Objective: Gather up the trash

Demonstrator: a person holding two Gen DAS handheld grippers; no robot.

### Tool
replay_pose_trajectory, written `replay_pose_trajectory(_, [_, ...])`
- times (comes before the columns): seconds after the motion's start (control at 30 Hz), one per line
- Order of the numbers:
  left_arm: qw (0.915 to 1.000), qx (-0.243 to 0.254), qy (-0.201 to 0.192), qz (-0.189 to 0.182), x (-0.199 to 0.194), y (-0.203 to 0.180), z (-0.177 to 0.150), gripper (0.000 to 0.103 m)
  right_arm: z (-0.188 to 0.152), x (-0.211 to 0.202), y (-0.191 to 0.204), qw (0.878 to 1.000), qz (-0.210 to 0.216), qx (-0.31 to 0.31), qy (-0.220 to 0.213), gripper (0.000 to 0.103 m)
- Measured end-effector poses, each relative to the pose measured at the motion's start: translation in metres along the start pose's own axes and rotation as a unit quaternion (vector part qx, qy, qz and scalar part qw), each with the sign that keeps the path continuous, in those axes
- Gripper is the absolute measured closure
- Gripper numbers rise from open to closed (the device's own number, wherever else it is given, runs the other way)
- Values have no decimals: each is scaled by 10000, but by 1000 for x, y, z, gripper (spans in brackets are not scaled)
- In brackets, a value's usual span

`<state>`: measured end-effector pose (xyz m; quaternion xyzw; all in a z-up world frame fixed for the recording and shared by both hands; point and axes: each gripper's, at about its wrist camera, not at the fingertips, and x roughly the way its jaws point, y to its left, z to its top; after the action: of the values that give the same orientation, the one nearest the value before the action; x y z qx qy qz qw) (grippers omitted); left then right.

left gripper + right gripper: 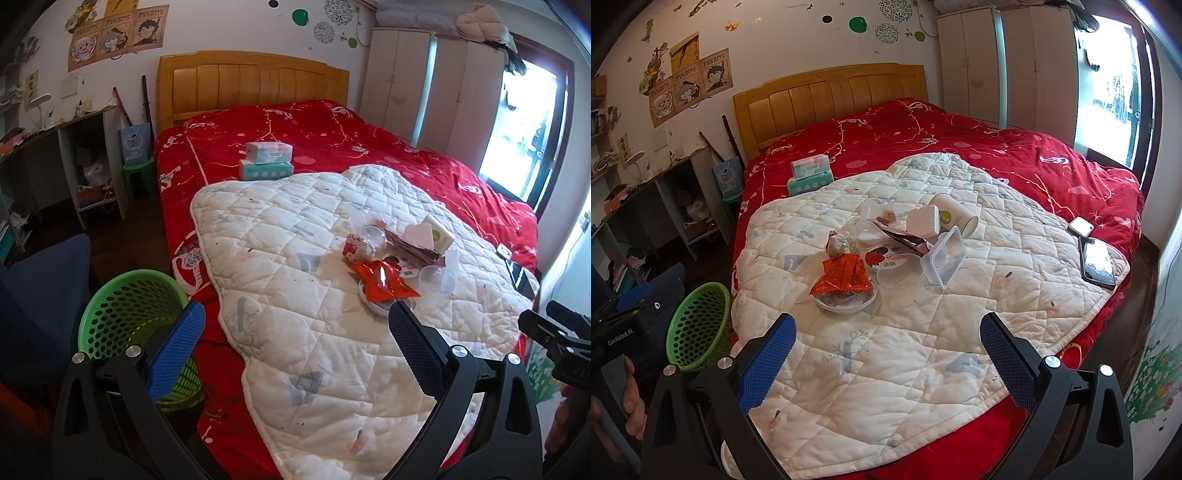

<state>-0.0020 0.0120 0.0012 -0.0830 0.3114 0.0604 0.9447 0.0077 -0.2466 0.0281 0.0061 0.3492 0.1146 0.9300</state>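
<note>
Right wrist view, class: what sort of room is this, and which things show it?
Probably a bedroom: a bed with a wooden headboard, a red bedspread and a tall wardrobe.

quilted matt cloth mat, glossy orange foil wrapper, perforated green plastic basket, varnished wood headboard

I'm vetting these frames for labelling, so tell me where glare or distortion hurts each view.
Left wrist: the window is blown out white, and fisheye bends the wardrobe. Right wrist: the window is blown out too, glare sits on the phone, edges darken; the trash pile stays sharp.
</note>
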Motion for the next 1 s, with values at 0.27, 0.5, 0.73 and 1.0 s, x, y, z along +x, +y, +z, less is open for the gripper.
replay_pose_trajectory(0.27, [10000, -66, 24, 11, 1, 2, 0, 5, 0, 0, 0, 10000, 26, 13, -1, 6])
replay_pose_trajectory(0.5, [9999, -114, 30, 28, 2, 4, -1, 5, 0, 1, 0, 10000, 43, 1, 3, 6])
replay_pose_trajectory(0.73, [9999, -128, 34, 58, 2, 5, -1, 5, 2, 1, 2, 10000, 40, -20, -11, 6])
replay_pose_trajectory(1.0, [9998, -151, 68, 67, 5, 6, 0, 5, 6, 4, 2, 10000, 43, -47, -2, 6])
